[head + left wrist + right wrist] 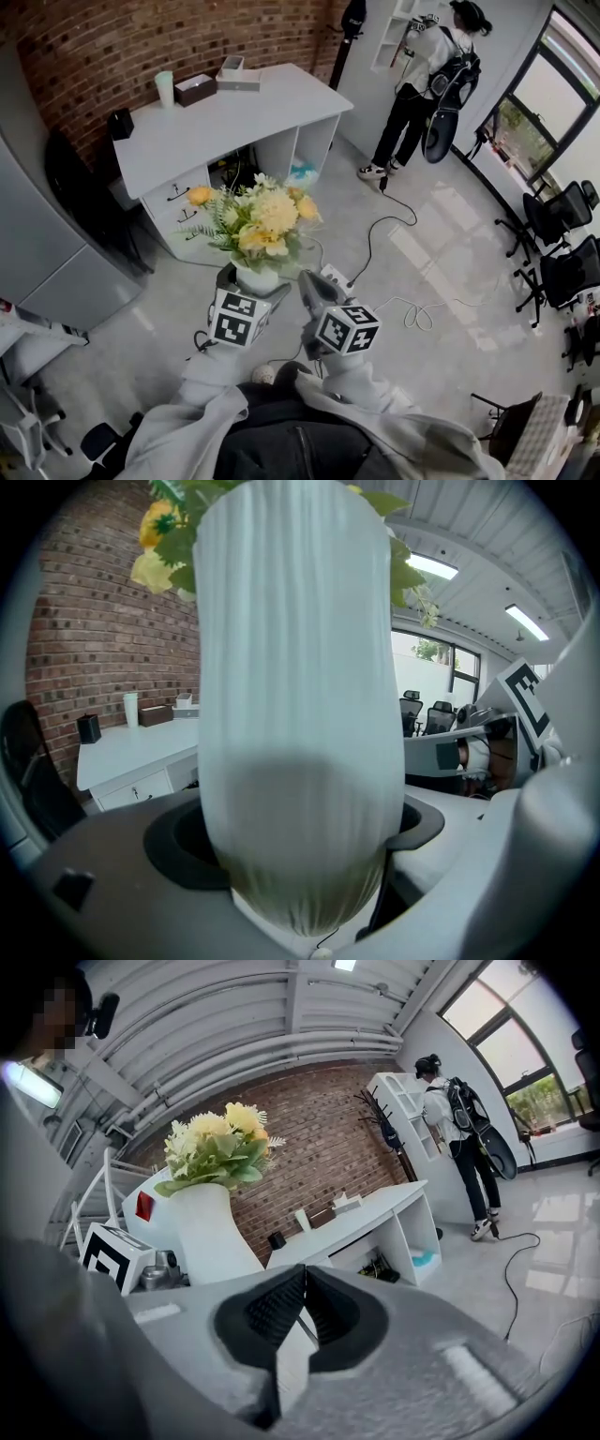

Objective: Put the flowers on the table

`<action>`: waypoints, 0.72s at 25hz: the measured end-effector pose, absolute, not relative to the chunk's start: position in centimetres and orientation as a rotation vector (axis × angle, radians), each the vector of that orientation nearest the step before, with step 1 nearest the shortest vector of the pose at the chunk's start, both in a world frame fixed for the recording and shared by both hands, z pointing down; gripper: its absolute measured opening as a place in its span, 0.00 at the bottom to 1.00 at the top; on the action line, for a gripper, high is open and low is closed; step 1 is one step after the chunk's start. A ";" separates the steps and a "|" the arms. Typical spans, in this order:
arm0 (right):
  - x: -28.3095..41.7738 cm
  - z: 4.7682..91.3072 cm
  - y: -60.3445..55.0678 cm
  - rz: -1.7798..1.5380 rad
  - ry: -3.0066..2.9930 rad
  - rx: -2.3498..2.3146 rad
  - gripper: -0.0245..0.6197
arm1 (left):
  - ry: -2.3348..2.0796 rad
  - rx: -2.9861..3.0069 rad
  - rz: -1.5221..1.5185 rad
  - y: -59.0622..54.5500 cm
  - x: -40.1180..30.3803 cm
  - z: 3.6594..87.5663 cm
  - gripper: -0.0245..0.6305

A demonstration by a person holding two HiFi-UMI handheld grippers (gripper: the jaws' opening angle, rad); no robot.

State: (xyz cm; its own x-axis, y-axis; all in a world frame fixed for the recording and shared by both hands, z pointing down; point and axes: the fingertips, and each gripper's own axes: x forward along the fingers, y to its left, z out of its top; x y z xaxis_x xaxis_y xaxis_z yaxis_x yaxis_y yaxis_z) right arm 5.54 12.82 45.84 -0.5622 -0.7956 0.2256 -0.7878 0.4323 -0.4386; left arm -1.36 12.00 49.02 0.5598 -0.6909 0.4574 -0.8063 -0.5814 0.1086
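- Your left gripper (pixel 300 855) has its jaws apart around the low part of the white vase (pixel 295 696). They press it on both sides. Keep that squeeze firm so the vase does not slip.
- The flowers (pixel 255 220) stand in the vase, up in the air in front of you, over the floor. The white table (pixel 234 112) is well ahead, by the brick wall.
- Your right gripper (pixel 302 1299) has its jaws shut tight with nothing in them. It is just beside the vase, so I think it can steady the vase if it tips.
- Carry the vase upright and go slowly. Watch the cables (pixel 380 230) on the floor. Aim for a bare spot on the table, away from the box (pixel 194 89) and cup (pixel 165 87) at the back.
- Only the head view shows the way to the table and the cables. Only the left gripper view shows the grip up close. The right gripper view shows the vase from the side, about straight.
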 end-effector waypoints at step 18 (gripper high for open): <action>5.8 47.8 8.8 -0.864 2.645 -1.451 0.04 | -1.242 2.457 0.547 8.2 -1.9 50.5 0.76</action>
